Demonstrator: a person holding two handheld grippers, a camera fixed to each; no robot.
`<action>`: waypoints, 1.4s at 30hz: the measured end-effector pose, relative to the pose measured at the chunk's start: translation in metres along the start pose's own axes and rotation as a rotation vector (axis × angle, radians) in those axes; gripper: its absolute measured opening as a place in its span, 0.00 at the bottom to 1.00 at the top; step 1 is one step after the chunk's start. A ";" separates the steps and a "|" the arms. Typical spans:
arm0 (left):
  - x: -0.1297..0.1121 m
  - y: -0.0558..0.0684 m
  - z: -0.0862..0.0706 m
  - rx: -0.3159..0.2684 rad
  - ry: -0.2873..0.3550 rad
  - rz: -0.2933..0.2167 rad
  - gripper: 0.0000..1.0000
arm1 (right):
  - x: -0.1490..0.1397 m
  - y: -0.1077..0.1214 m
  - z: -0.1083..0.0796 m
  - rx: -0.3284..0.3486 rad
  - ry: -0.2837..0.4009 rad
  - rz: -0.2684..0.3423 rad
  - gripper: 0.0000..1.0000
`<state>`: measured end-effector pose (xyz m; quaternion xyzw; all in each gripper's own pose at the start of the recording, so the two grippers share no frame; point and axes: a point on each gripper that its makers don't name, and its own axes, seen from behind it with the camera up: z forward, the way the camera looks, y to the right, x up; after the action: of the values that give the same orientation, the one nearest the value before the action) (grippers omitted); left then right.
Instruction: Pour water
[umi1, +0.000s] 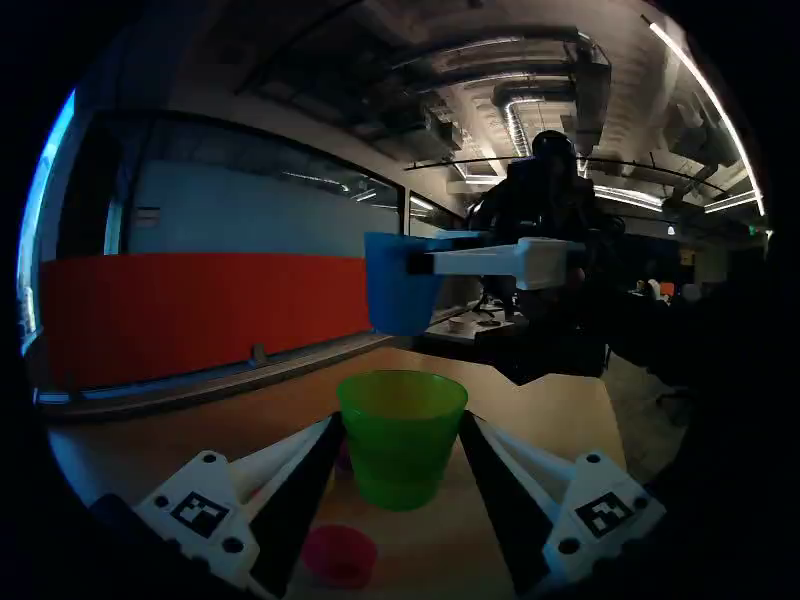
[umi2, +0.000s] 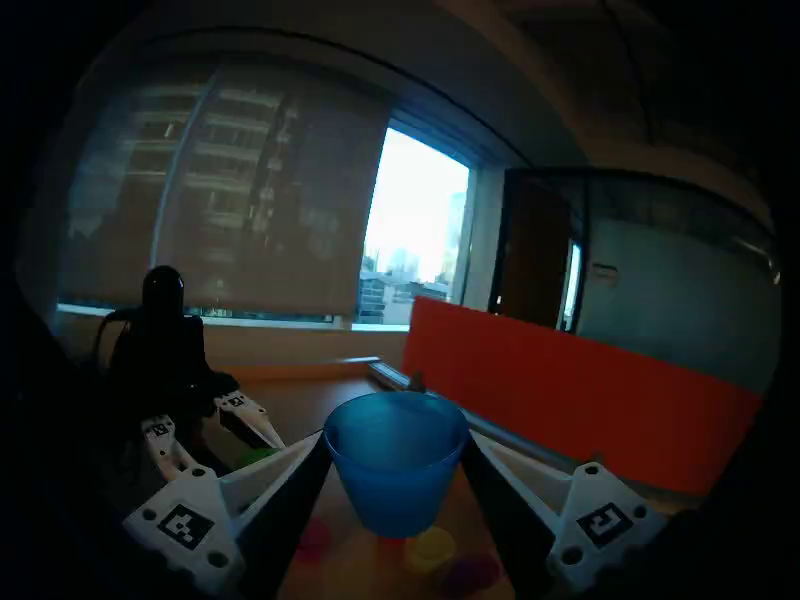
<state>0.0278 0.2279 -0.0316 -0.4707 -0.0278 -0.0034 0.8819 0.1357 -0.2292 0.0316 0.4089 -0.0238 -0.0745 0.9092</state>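
My left gripper (umi1: 400, 425) is shut on a green cup (umi1: 400, 455), held upright above the wooden table (umi1: 540, 410). Beyond and above it in the left gripper view hangs a blue cup (umi1: 398, 290), upright, gripped from the right by my right gripper (umi1: 418, 263). In the right gripper view that blue cup (umi2: 397, 470) sits between the fingers of my right gripper (umi2: 397, 445), which presses on both its sides. The left gripper (umi2: 212, 428) shows lower left there, with a bit of the green cup (umi2: 258, 456) beside it. No water is visible.
A pink cup (umi1: 340, 555) stands on the table under my left gripper. Pink (umi2: 312, 535), yellow (umi2: 430, 548) and purple (umi2: 470, 572) cups lie on the table below the blue cup. An orange wall panel (umi1: 200, 310) and glass partition run along the table's far side.
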 end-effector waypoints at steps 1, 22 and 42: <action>0.000 0.000 0.000 0.000 -0.002 0.000 0.84 | -0.002 0.001 -0.001 0.000 -0.003 0.016 0.90; -0.026 0.001 0.009 -0.012 -0.113 0.023 0.84 | -0.071 0.001 -0.019 0.022 -0.162 0.066 0.90; -0.075 0.017 0.020 -0.066 -0.271 0.041 0.83 | -0.140 -0.010 -0.035 0.054 -0.288 0.113 0.90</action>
<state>-0.0476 0.2525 -0.0389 -0.4958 -0.1370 0.0774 0.8540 -0.0001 -0.1878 0.0037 0.4161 -0.1788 -0.0803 0.8879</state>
